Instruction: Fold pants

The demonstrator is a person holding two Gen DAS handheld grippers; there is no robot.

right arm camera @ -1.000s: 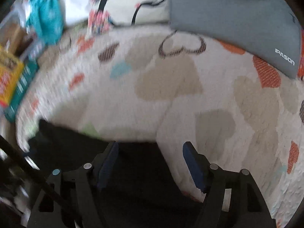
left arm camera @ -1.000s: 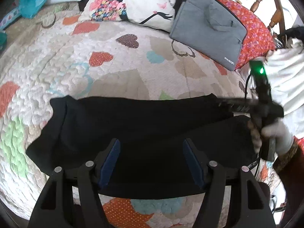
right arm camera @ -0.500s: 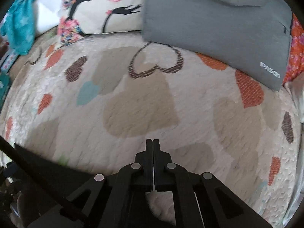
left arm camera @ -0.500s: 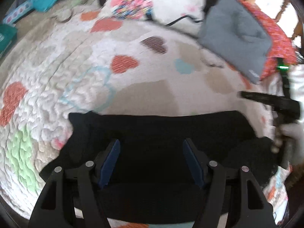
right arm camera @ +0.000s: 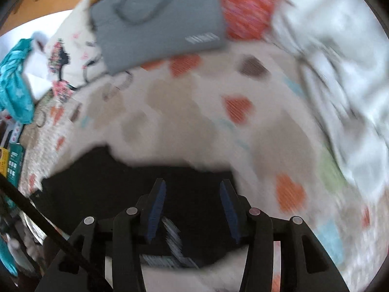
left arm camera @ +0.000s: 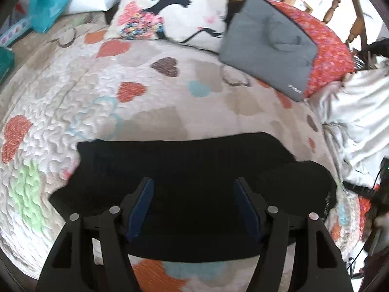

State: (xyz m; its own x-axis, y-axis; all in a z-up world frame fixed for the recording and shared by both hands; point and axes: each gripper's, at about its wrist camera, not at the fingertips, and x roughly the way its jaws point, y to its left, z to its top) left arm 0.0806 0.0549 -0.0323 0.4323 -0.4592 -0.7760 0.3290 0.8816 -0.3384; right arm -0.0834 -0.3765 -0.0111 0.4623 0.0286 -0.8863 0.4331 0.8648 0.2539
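pants (left arm camera: 194, 170): black, folded, laid flat on the near part of the heart-pattern quilt (left arm camera: 85, 97) | left gripper (left arm camera: 193, 204): held above the pants, jaws spread apart, nothing grasped | right gripper (right arm camera: 192, 209): seen blurred over the pants' right end, jaws opening, nothing between them | grey laptop bag (left arm camera: 265, 56): placed far right, against the red pillow (left arm camera: 325, 46)

The left hand-held gripper (left arm camera: 193, 205) points steeply down with its jaws held wide apart, nothing gripped between them. The right hand-held gripper (right arm camera: 193, 205) also points down, jaws opening, pads pressing on nothing.
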